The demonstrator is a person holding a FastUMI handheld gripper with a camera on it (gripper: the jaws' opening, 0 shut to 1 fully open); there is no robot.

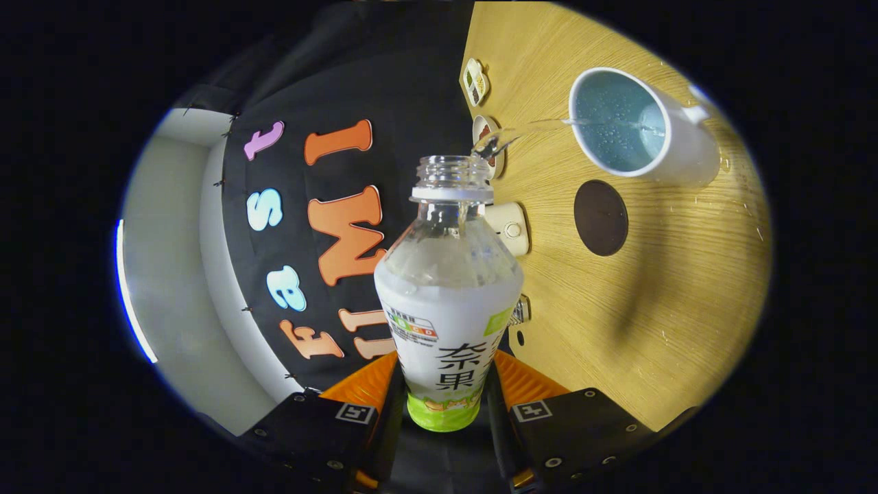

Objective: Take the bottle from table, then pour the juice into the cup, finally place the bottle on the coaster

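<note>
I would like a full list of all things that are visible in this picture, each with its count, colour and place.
bottle: 1, clear with a white and green label, no cap, held between the jaws and tipped toward the cup
stream of liquid: 1, clear, running from the bottle mouth into the cup
cup: 1, white with a handle, on the table beyond the coaster, liquid inside
coaster: 1, dark brown, round, on the table between the bottle and the cup
small items: several, pale, along the table edge beside the bottle; what they are I cannot tell
table: 1, light wood
gripper: 1, jaws shut on the bottle's lower body
</note>
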